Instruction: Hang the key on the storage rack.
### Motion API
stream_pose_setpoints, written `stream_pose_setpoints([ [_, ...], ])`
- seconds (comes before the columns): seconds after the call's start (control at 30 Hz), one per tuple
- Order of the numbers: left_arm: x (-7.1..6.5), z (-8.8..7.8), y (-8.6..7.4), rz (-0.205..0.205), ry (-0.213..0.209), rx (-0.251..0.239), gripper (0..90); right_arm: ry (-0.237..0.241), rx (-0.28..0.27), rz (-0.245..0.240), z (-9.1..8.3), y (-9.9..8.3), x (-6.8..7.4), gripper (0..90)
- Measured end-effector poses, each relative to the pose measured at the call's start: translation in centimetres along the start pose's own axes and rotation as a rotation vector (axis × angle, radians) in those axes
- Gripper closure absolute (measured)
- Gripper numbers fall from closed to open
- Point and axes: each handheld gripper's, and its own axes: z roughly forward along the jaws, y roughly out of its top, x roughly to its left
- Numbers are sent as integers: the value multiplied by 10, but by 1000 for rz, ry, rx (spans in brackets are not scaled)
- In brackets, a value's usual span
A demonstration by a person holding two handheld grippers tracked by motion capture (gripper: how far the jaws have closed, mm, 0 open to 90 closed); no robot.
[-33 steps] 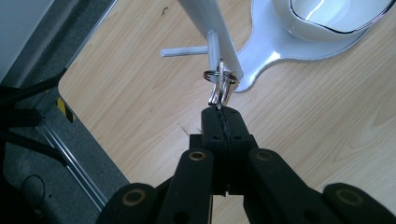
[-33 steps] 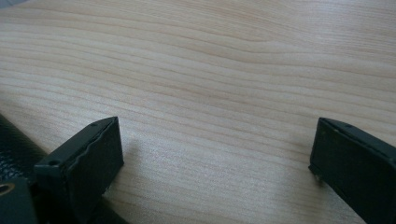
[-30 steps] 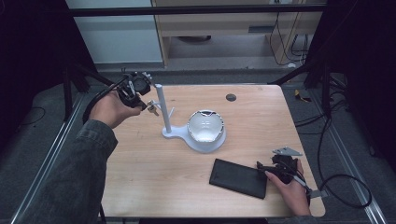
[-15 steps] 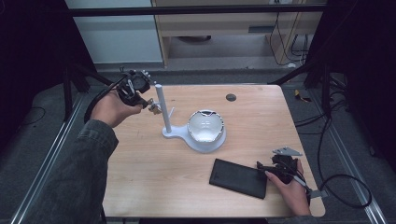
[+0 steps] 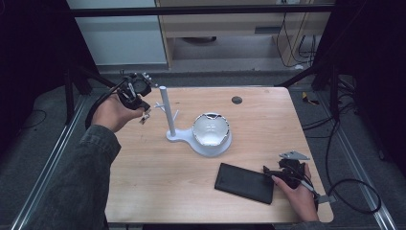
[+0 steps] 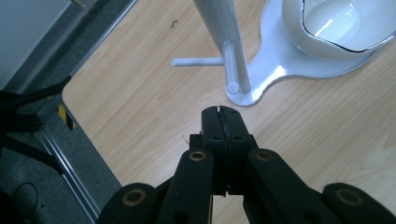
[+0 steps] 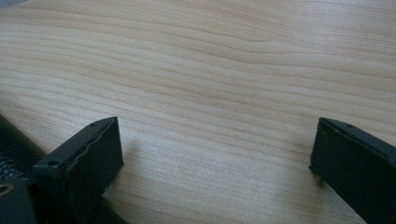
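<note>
The white stand (image 5: 170, 115) — an upright post with side pegs on a flat base — sits left of centre on the wooden table (image 5: 158, 182), with a white bowl (image 5: 210, 130) on the same base. The left gripper (image 5: 143, 116) hovers just beside the post, jaws pressed together and empty. The right gripper (image 7: 215, 154) rests low on the wood, jaws wide apart, next to a black pad (image 5: 245, 182). Grey floor and metal rails surround the table — dark room beyond.

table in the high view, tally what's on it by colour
white: 2, the stand with its upright post and the bowl on its base
black: 2, the flat case and the small round disc
total: 4
</note>
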Motion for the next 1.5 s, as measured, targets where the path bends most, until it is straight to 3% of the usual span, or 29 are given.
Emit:
stream_pose_setpoints([
  [0.17,-1,-6,0,0,-17,-19,900,0,0,-1,0,0,0,23],
  [0.37,-4,-18,5,14,6,-40,900,-1,1,-4,0,0,0,23],
  [0.53,-4,-24,11,16,-13,-58,900,-1,1,-4,0,0,0,23],
  [0.67,-6,-26,17,22,-4,-68,900,-1,1,-3,0,0,0,23],
  [1.3,-3,-18,27,13,1,-79,900,-1,1,-4,0,0,0,23],
  [1.5,-3,-7,28,-8,-3,-93,900,0,0,-1,0,0,0,23],
])
